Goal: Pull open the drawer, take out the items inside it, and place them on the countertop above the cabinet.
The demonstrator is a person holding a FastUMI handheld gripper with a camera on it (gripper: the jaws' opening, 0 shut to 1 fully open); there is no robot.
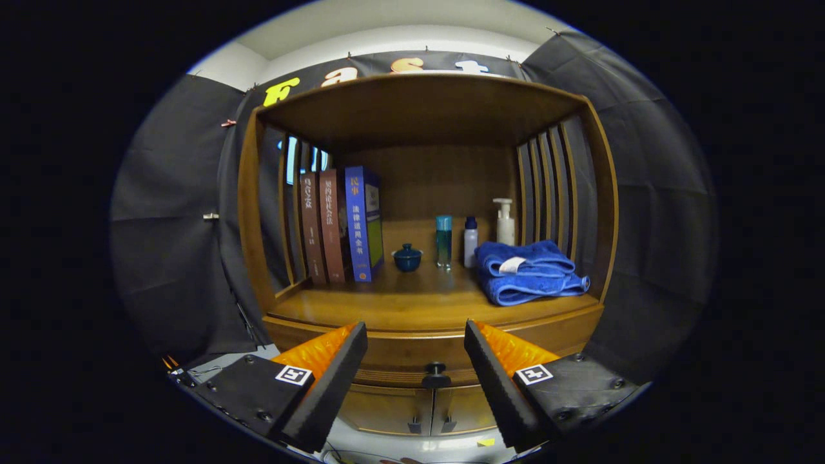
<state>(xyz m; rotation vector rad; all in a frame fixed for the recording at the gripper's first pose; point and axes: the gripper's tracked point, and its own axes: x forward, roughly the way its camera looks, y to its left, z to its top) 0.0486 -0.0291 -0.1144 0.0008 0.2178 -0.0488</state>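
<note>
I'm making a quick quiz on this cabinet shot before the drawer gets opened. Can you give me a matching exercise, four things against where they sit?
Things:
1. blue towel
2. books
3. drawer knob
4. teal lidded pot

Places:
A. standing upright at the left end of the countertop
B. folded at the right end of the countertop, in front of the white pump bottle
C. on the shut drawer front, just ahead of the open gripper, between its fingers
D. mid-countertop, between the books and the teal bottle

Pairs: 1-B, 2-A, 3-C, 4-D
</note>
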